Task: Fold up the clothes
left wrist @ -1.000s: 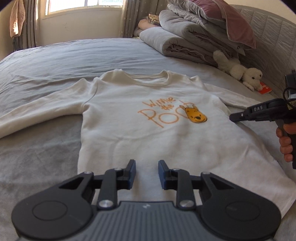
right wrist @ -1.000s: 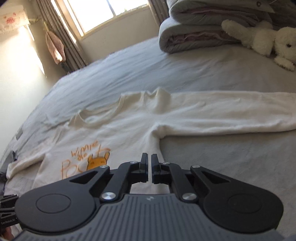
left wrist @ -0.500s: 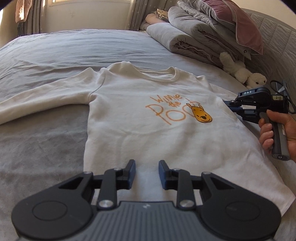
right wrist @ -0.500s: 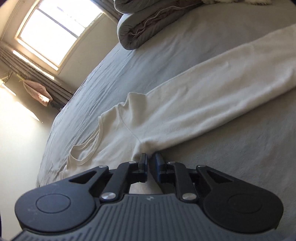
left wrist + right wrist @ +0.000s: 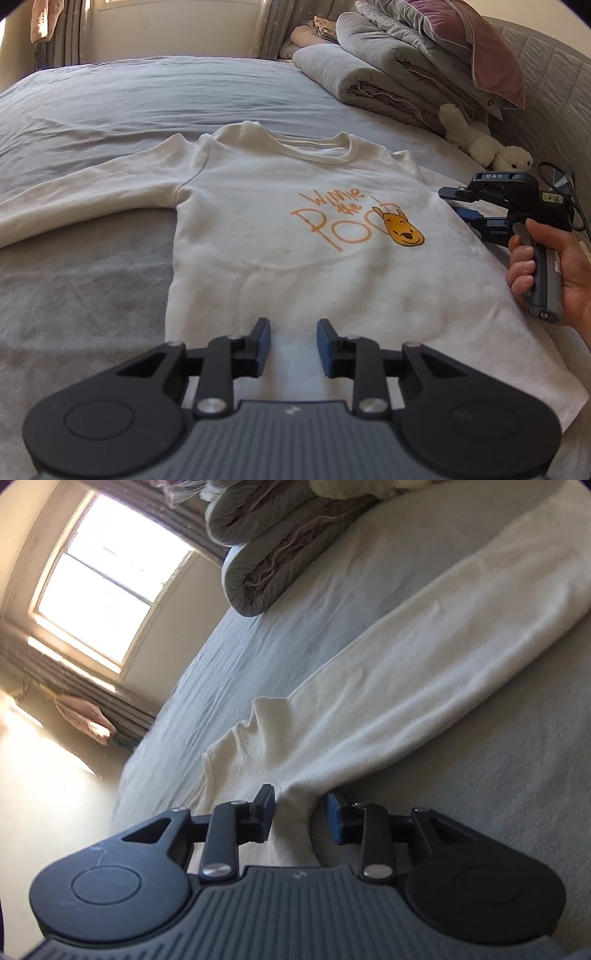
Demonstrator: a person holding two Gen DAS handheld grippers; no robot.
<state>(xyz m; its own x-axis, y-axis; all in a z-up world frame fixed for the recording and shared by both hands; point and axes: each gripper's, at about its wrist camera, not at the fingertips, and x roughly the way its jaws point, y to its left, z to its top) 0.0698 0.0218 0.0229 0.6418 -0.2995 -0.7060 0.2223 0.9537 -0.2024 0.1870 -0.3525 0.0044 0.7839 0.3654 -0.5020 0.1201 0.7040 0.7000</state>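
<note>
Cream sweatshirt, orange print, lies flat and face up on my grey bed, sleeves spread out. Left gripper: jaws parted over the hem, nothing between them. Right gripper: jaws opening, straddling the armpit fold, pads not pressing. Folded quilts and plush toy by the headboard.

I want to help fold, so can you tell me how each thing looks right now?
Sweatshirt: flat on the bed, front up, unfolded.
Left sleeve: stretched out sideways.
Right sleeve: stretched out straight.
Left tool: open, over the hem, holding nothing.
Right tool: opening, armpit edge of the sweatshirt between its jaws.
Quilts: folded, stacked.
Plush toy: lying by the quilts.
</note>
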